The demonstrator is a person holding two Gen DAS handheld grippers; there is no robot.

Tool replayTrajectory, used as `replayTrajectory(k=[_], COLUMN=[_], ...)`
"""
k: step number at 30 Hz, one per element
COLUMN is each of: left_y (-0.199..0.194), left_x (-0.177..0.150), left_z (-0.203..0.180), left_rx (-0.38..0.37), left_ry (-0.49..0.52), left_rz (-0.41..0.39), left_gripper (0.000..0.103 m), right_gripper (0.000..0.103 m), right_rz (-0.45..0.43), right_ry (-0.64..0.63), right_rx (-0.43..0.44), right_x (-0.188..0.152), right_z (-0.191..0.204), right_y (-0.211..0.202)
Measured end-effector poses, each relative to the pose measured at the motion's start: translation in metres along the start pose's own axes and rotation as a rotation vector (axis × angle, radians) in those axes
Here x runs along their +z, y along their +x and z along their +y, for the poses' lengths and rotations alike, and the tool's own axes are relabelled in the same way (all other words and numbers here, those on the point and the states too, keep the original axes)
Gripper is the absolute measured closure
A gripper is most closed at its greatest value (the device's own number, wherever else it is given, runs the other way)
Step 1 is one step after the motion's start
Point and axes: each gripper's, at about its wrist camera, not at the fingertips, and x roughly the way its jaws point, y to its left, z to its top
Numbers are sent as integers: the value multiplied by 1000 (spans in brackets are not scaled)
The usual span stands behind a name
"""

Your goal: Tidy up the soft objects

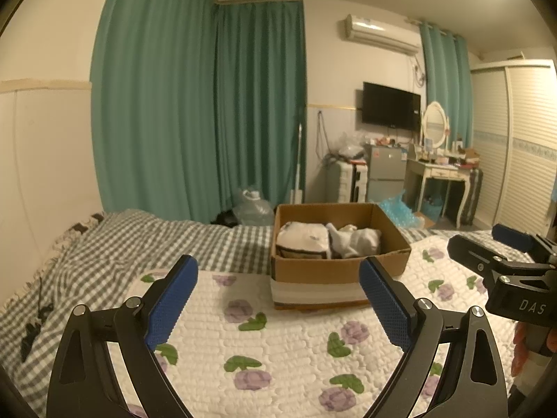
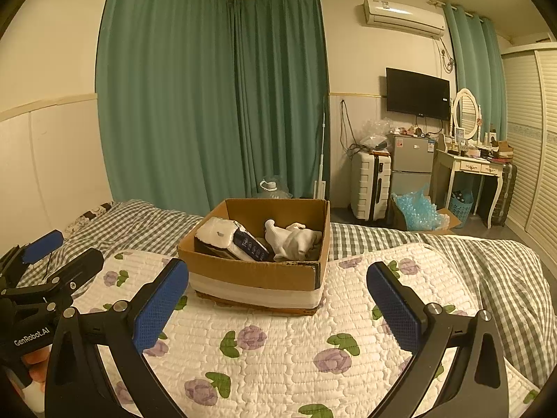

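**A:** How far along are you?

**B:** Close to done, I'd judge. The cardboard box (image 2: 257, 264) sits on the floral quilt (image 2: 278, 348) in the middle of the bed, and the soft things I can see are already inside it: a folded white bundle (image 2: 217, 235) with a dark printed band on the left, and a loose heap of white socks (image 2: 296, 240) on the right. No loose clothing shows on the quilt around the box.

**A:** And your tools?

**B:** Both released and empty. My left tool (image 1: 278, 296) hangs over the near part of the quilt with its blue pads spread wide, the box beyond the gap. My right tool (image 2: 278, 299) is the same, jaws wide, nothing between them. Each one shows at the edge of the other's view, side by side and apart.

**A:** So what's left?

**B:** Maybe tidying that sock heap, which looks tossed in rather than folded. Otherwise I can't name another item to fetch.

**A:** Anything you can't see?

**B:** The near wall of the box hides its floor and whatever lies low inside. I can't tell whether the heap is socks only or includes another garment. The bed's near edge and the part behind me are cut off, and the dark shapes on the checked sheet (image 1: 104, 254) at the left are too unclear to name.
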Motion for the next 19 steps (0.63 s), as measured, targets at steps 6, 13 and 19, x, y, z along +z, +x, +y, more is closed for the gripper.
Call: replayTrajectory(k=[6, 13, 19], left_y=[0, 0, 0], left_x=[0, 0, 0], left_z=[0, 0, 2], left_rx=[1, 2, 0], left_ry=[1, 0, -8], left_rz=[4, 6, 9], left_gripper=[8, 8, 8], right_gripper=[0, 0, 0], right_rz=[0, 4, 12], right_ry=[-1, -2, -4], right_rx=[-2, -1, 4], right_x=[0, -2, -5], right_z=[0, 1, 2], right_y=[0, 1, 3])
